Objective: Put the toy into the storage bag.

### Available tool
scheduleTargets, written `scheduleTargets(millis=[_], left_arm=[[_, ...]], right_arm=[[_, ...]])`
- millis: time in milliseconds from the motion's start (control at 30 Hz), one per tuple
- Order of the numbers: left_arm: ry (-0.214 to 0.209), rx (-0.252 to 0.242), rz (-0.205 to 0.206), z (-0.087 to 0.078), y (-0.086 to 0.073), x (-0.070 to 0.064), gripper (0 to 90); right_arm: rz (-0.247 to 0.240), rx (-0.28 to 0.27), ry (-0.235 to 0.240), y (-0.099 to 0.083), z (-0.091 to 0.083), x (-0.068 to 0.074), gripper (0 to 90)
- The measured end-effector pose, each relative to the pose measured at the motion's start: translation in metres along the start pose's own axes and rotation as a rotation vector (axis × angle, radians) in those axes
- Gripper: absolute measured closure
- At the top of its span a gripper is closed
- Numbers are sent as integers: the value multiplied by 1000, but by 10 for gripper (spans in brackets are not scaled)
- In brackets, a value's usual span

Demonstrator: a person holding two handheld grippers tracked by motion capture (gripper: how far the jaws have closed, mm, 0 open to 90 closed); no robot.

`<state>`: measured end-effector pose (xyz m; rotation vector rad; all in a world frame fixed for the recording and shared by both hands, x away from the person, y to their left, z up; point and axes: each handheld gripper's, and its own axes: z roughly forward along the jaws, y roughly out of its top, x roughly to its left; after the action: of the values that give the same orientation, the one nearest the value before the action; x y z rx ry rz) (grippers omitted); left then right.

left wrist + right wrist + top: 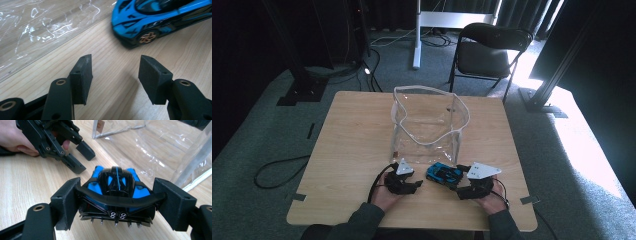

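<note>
Right gripper, high view: the right gripper [460,178] lies low on the surface [352,150], its tips at the rear of the car [444,173]; the hand [491,200] holds it from below.
Left gripper, high view: the left gripper [416,185] rests just beside the car's nose, pointing toward it, apart from it.
Bag, high view: the clear bag [430,122] stands open right behind the car, nothing visible inside.
Left gripper view: jaws stand well apart with bare wood between them; the car [160,18] sits ahead and to the right, untouched, with the bag [37,30] at the left.
Right gripper view: the jaws bracket the car's [115,192] rear, pads against or nearly against its sides; whether they are truly pressing I cannot tell. The left gripper [80,157] waits open beyond the nose.
Progress: judged early. The car is on the wood, being grasped at most; lifting it and putting it in the bag [155,147] remain.
</note>
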<state>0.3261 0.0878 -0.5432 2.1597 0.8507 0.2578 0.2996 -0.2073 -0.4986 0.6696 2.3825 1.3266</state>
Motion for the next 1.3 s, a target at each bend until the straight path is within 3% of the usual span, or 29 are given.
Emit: scheduleTargets(millis=[167,367,567,833,1033,1300], left_arm=[[2,-13,-26,-1,-1,5,451],[-5,-19,-29,-1,-2,6,441],[27,-7,16,1,-1,0,420],[26,-8,11,1,-1,0,416],[44,0,32,1,-1,-2,408],[46,-1,33,2,-1,-3,405]], right_arm=[[17,-27,-1,6,-6,-2,245],[28,-56,-21,8,-16,-7,245],[34,-70,-55,11,-28,-13,246],[61,-100,-77,13,-44,-24,246],[66,-104,-89,12,-53,-28,246],[84,-123,-136,11,-68,-36,246]])
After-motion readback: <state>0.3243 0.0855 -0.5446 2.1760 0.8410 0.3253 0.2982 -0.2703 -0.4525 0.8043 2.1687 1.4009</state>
